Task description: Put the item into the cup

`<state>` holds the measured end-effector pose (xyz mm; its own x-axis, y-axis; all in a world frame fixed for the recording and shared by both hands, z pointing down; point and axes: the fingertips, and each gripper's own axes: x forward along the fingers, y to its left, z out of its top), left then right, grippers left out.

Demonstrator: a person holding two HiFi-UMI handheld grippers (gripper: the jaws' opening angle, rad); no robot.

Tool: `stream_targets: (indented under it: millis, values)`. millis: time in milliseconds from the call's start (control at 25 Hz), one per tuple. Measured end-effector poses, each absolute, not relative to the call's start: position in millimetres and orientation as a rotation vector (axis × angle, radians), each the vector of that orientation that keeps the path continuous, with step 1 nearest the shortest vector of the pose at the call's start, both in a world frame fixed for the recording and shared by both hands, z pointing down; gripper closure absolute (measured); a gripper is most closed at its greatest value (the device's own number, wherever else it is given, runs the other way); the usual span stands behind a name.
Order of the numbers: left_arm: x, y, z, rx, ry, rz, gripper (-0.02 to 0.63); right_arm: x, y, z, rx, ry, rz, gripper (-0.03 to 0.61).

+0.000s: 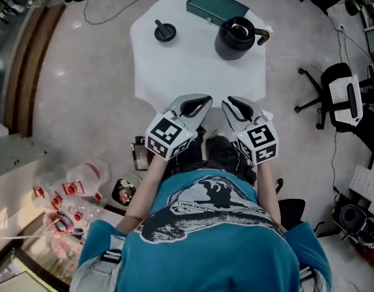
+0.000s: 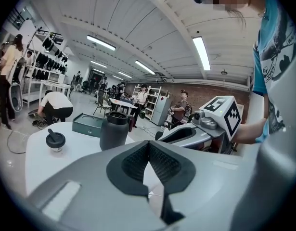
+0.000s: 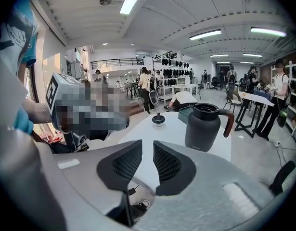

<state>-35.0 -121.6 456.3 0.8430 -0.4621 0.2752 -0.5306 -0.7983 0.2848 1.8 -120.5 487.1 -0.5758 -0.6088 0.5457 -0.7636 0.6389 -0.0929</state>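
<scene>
A black jug-like cup [image 1: 238, 38] with a brown-tipped handle stands open at the far right of the white table [image 1: 174, 72]; it also shows as the cup [image 2: 114, 130] and the cup [image 3: 203, 127]. A small black round item with a knob [image 1: 165, 31] lies at the far left, seen too as the item [image 2: 55, 140] and the item [image 3: 159, 120]. My left gripper [image 1: 206, 100] hovers at the table's near edge, pads touching, the gripper [image 2: 148, 146] empty. My right gripper [image 1: 227, 101] hangs beside it, the gripper [image 3: 148, 150] showing a narrow empty gap.
A dark green box [image 1: 217, 6] lies at the table's back edge behind the cup. Black office chairs [image 1: 332, 96] stand on the right. Plastic bags [image 1: 71, 193] and clutter lie on the floor at the left. People move about far behind the table.
</scene>
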Motion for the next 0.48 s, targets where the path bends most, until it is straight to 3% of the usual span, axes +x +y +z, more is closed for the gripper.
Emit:
stream_targets:
  millis: [480]
  values:
    - [-9.7,-88.3,455.8,2.631,-0.836,0.292,0.615,30.4,-84.3,479.0,1.053,-2.492,0.526,0.509]
